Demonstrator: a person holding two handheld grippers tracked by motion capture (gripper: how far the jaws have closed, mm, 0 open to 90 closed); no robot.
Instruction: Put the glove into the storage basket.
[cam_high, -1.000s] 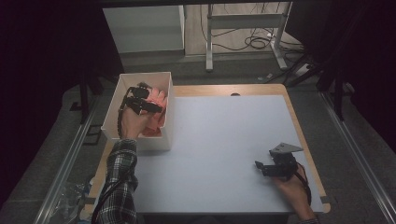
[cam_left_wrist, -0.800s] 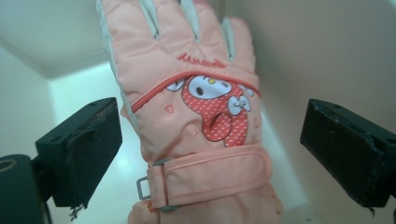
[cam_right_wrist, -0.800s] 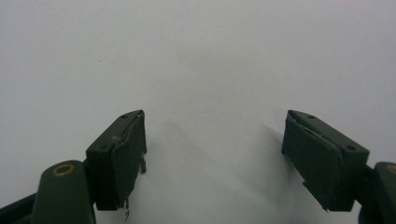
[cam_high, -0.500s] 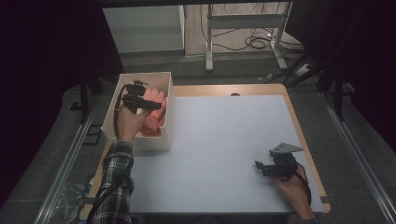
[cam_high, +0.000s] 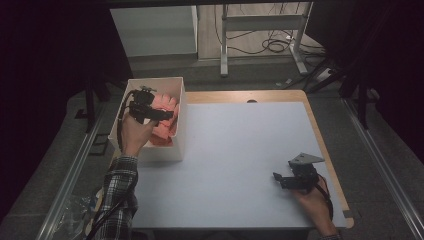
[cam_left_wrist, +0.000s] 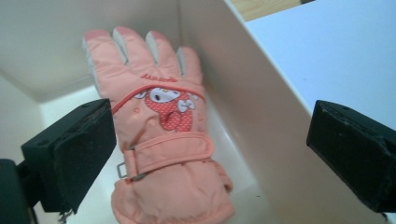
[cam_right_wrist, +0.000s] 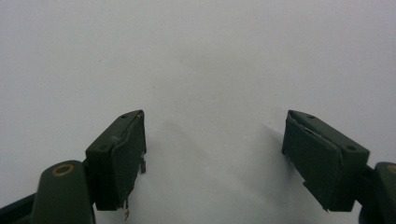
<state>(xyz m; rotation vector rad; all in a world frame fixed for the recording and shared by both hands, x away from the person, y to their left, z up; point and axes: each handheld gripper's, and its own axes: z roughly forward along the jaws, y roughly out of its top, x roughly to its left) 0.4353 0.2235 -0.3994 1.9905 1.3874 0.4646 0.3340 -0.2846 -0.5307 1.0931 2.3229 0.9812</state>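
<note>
Here the left gripper (cam_high: 167, 114) hangs over the white box (cam_high: 178, 131) at the table's left edge, its jaws just opened wide with nothing pinched; the pink glove (cam_left_wrist: 163, 135) lies below them on the box floor. Far right, the right gripper (cam_high: 276, 179) rests low over the white table (cam_high: 235, 145), jaws apart and empty.
</note>
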